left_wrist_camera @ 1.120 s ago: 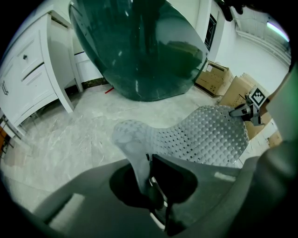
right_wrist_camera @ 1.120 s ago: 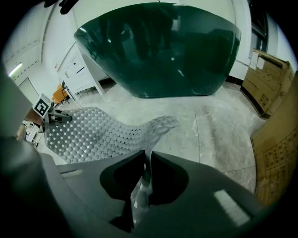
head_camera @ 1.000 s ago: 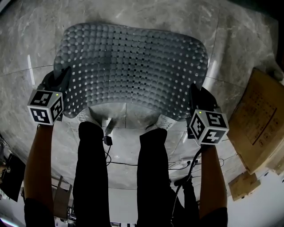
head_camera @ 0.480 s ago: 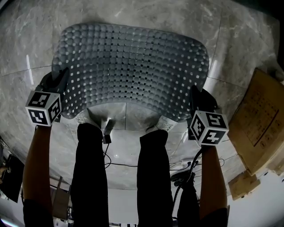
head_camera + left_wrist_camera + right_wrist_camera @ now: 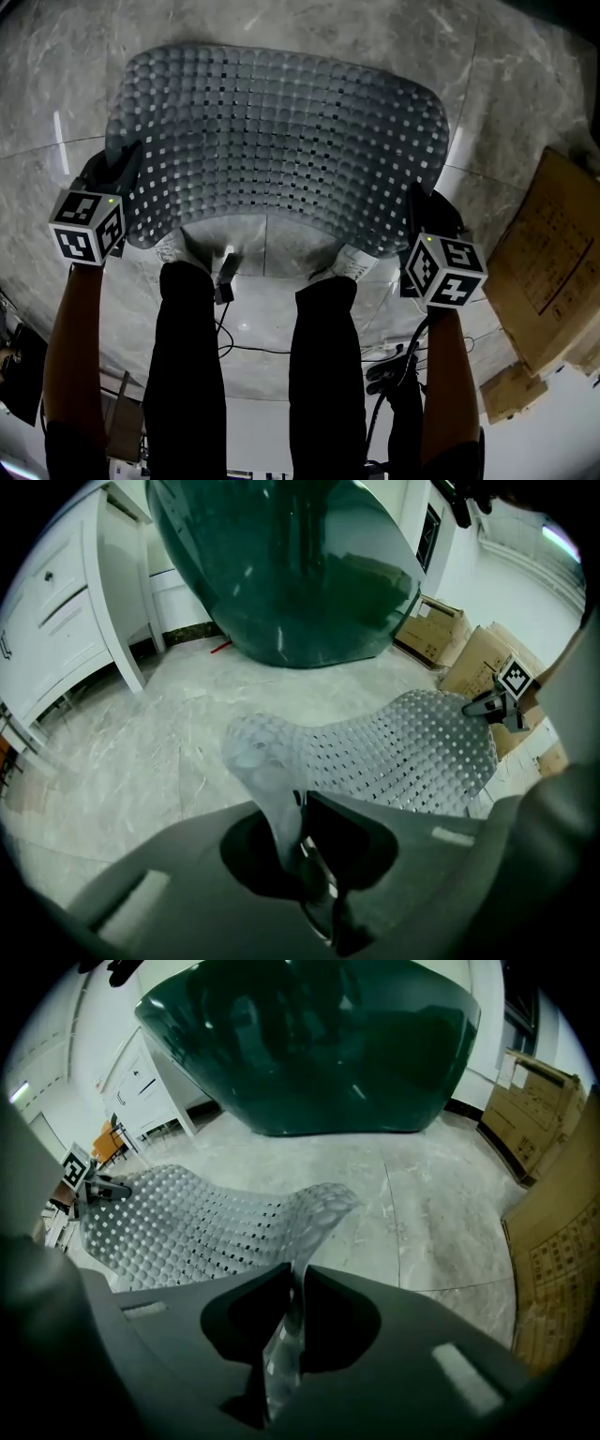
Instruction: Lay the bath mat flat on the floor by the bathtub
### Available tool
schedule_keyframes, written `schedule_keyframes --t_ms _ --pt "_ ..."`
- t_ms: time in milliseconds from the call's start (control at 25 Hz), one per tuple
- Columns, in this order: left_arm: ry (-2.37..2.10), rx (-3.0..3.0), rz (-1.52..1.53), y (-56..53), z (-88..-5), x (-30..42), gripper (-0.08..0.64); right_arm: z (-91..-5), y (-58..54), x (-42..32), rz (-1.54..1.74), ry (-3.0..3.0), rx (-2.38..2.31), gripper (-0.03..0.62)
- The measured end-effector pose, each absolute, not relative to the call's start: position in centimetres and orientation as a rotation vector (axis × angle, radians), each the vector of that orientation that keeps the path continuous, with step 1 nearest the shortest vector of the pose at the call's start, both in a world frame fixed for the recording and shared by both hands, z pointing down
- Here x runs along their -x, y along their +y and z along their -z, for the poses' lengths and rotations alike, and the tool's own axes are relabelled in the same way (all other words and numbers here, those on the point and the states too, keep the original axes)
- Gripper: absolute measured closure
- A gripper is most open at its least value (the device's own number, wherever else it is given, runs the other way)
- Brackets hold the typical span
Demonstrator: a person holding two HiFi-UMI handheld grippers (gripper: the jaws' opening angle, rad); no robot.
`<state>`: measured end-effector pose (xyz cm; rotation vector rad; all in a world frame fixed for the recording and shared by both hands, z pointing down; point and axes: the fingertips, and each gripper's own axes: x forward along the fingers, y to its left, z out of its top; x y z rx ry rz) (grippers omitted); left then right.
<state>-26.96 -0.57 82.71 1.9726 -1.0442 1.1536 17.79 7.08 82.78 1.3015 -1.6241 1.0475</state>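
Note:
A grey perforated bath mat (image 5: 281, 141) with rows of bumps hangs spread out over the marble floor in the head view, sagging between my two grippers. My left gripper (image 5: 117, 167) is shut on its near left corner, and the left gripper view shows the mat (image 5: 403, 752) pinched in the jaws of the left gripper (image 5: 300, 810). My right gripper (image 5: 422, 202) is shut on the near right corner. Its jaws have just eased open slightly, with the mat (image 5: 187, 1227) still pinched in the right gripper (image 5: 295, 1283). The dark green bathtub (image 5: 281, 564) stands just beyond the mat.
The person's legs (image 5: 192, 356) stand behind the mat, with cables (image 5: 248, 345) on the floor. Cardboard boxes (image 5: 548, 262) lie at the right. A white cabinet (image 5: 66, 621) stands left of the bathtub (image 5: 309, 1044). Bare marble floor (image 5: 422, 1213) lies between the mat and the tub.
Both grippers have sunk a little with the mat, which now reaches slightly farther forward over the floor. Both grips look unchanged.

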Motion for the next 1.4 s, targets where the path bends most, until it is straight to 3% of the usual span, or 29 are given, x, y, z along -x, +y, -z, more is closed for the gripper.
schedule_keyframes --t_ms 1400 --pt "-1.09 -1.896 -1.227 -0.5 -88.1 29.3 0.532 -89.5 8.2 -20.9 -1.027 -1.525 -1.312 0.538"
